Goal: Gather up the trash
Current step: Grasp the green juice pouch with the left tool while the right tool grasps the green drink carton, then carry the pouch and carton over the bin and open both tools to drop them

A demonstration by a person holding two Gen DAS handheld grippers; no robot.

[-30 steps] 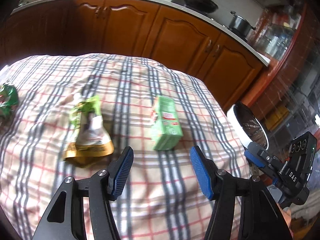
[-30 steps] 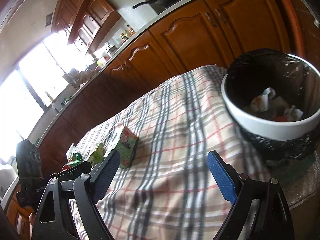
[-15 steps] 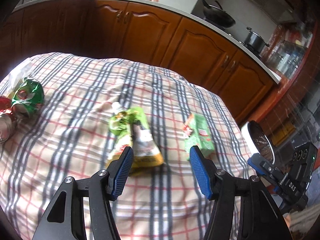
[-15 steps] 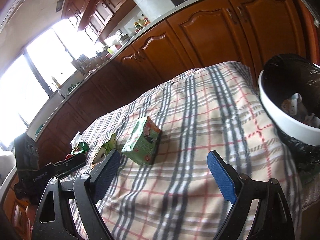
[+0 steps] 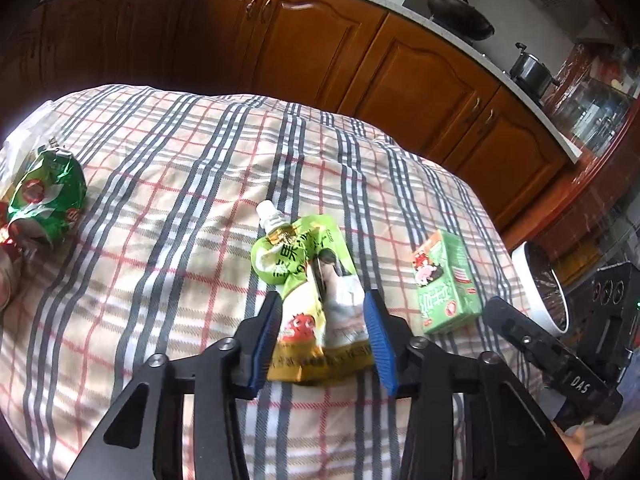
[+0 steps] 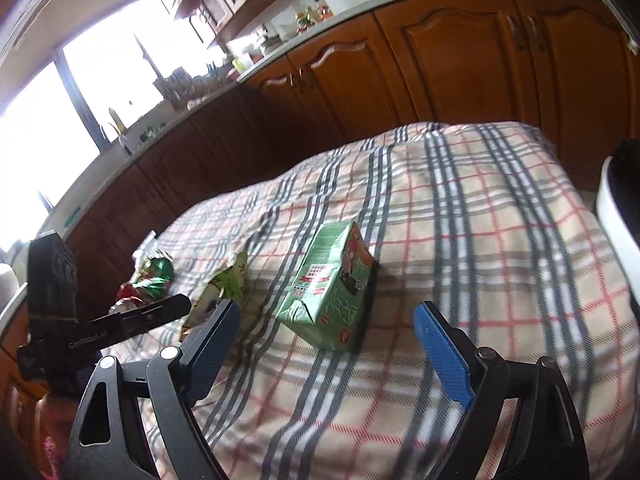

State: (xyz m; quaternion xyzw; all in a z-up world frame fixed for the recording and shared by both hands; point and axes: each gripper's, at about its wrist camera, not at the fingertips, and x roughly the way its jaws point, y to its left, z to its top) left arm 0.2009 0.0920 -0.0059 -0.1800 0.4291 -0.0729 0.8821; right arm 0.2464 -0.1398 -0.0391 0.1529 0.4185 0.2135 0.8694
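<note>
A green and yellow spouted drink pouch (image 5: 312,280) lies flat on the plaid cloth (image 5: 168,264). My left gripper (image 5: 322,340) straddles its lower half, jaws closing, pads at its two edges, and the pouch is not squeezed. A green drink carton (image 5: 444,284) lies just to its right. In the right wrist view the carton (image 6: 332,292) sits ahead of my right gripper (image 6: 326,312), which is wide open and holds nothing. A crumpled green wrapper (image 5: 48,196) lies at the far left.
A white bin with a black liner (image 5: 532,292) stands past the right edge of the table, and its rim (image 6: 616,216) shows at the right. Brown kitchen cabinets (image 5: 320,40) run behind the table. More red and silvery litter (image 6: 128,292) lies by the wrapper.
My left gripper slid left from the carton to the pouch and narrowed around it. My right gripper swung left from the bin towards the carton, still wide open.
</note>
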